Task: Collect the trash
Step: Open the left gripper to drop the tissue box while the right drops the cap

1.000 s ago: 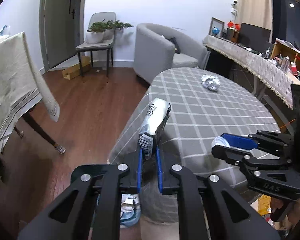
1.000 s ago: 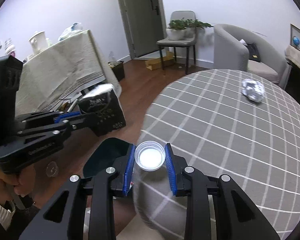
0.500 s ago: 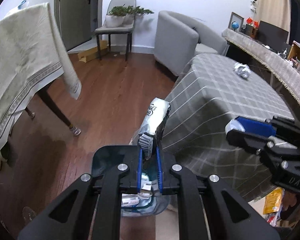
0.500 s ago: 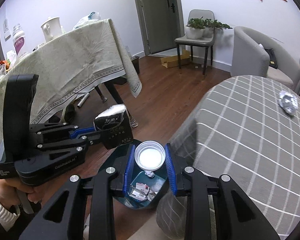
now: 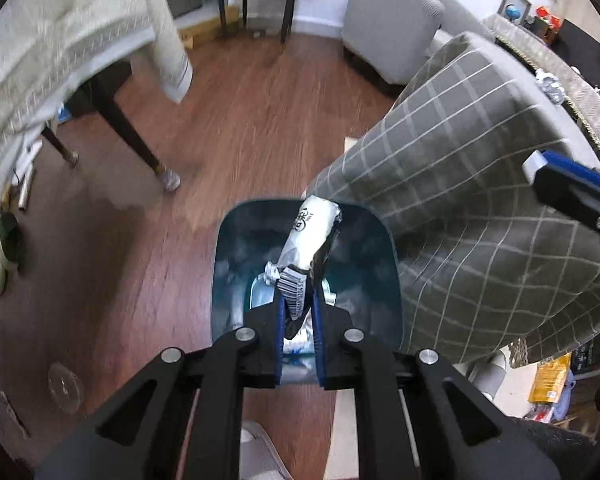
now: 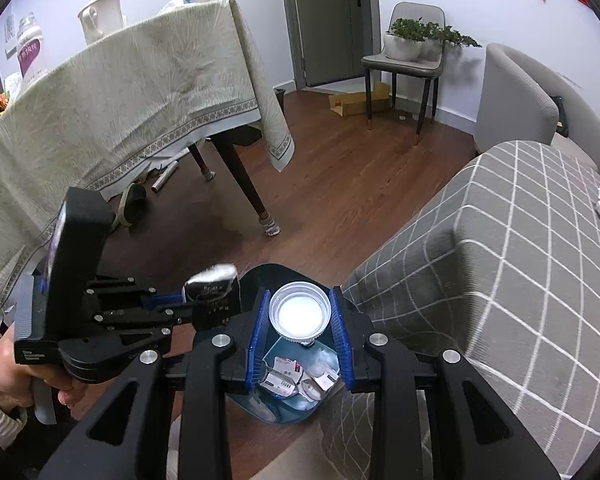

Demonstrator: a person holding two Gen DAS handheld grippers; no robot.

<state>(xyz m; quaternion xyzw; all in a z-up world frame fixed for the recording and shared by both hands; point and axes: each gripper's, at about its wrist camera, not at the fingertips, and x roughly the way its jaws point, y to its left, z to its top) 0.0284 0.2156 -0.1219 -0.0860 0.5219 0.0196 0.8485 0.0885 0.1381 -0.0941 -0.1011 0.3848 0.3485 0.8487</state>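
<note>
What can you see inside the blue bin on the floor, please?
Inside the bin: crumpled white wrappers, one barcoded. The right gripper and its cup cover part of the opening; anything deeper is hidden.

Left gripper (image 5: 298,312): I hold its jaws clamped on a silver wrapper (image 5: 308,240), pointing downward. Right gripper (image 6: 300,334): my jaws pinch a white cap (image 6: 300,312). Left hand (image 6: 4,376): wrapped around the handle.

Black hand-held gripper (image 6: 300,322) with blue pads (image 6: 259,340), silver screws, cream sleeve.
</note>
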